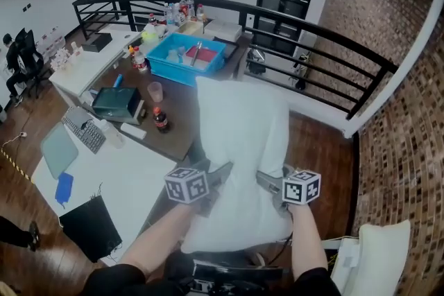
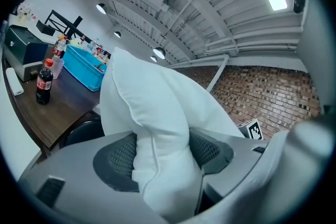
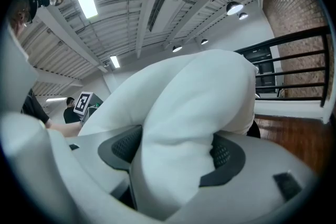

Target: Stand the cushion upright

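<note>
Cushion: the white cushion (image 1: 243, 142) fills the centre of the head view, with its lower part between both grippers.
Left gripper: the left gripper (image 1: 216, 184) is partly closed, its pads pinching a fold at the cushion's left edge.
Right gripper: the right gripper (image 1: 269, 185) is likewise clamped on the right edge.
Handling: probably light, soft and floppy, so likely to sag; deep side-seam grips suit it.
Writing: none is legible, and the cola bottle (image 1: 160, 120) label is too small to read.
</note>
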Tool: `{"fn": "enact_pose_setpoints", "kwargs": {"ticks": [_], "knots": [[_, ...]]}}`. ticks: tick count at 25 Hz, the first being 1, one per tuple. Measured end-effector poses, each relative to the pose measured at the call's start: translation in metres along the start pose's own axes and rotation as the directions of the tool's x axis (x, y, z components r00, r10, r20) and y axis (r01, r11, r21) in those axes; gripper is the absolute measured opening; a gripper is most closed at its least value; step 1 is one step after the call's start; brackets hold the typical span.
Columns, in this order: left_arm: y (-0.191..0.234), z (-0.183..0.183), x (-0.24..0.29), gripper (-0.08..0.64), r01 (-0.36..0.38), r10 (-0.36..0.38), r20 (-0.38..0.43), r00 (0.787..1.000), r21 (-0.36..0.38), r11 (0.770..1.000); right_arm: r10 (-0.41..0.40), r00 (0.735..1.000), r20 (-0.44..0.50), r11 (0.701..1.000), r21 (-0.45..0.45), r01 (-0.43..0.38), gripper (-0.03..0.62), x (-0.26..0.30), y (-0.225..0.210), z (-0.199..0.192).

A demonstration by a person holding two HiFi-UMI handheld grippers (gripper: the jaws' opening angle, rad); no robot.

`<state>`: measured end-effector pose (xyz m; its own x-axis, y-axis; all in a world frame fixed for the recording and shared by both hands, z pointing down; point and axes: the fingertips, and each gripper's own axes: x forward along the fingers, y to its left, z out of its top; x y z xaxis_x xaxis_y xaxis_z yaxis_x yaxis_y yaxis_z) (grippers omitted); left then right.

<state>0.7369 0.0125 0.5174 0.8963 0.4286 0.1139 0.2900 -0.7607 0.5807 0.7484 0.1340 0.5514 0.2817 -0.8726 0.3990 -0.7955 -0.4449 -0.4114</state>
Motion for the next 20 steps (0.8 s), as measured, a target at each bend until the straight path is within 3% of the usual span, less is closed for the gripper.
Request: {"fn": "enact_pose_setpoints", "kwargs": {"ticks": [13,20], "knots": [[0.074,-0.01,0.037,0.275,-0.09,0.091,0.015,0.996,-0.057,0.994,0.04,0.998,-0.047,0.999,0.023,-0.039,0.342,0.061,-0.059,-0.011],[0.118,-0.035,0.078,0.288,-0.126,0.129,0.046,0.991,-0.066,0.99,0.031,0.997,-0.07,0.997,-0.064,-0.036,0.343,0.084,-0.119,-0.011]]}}
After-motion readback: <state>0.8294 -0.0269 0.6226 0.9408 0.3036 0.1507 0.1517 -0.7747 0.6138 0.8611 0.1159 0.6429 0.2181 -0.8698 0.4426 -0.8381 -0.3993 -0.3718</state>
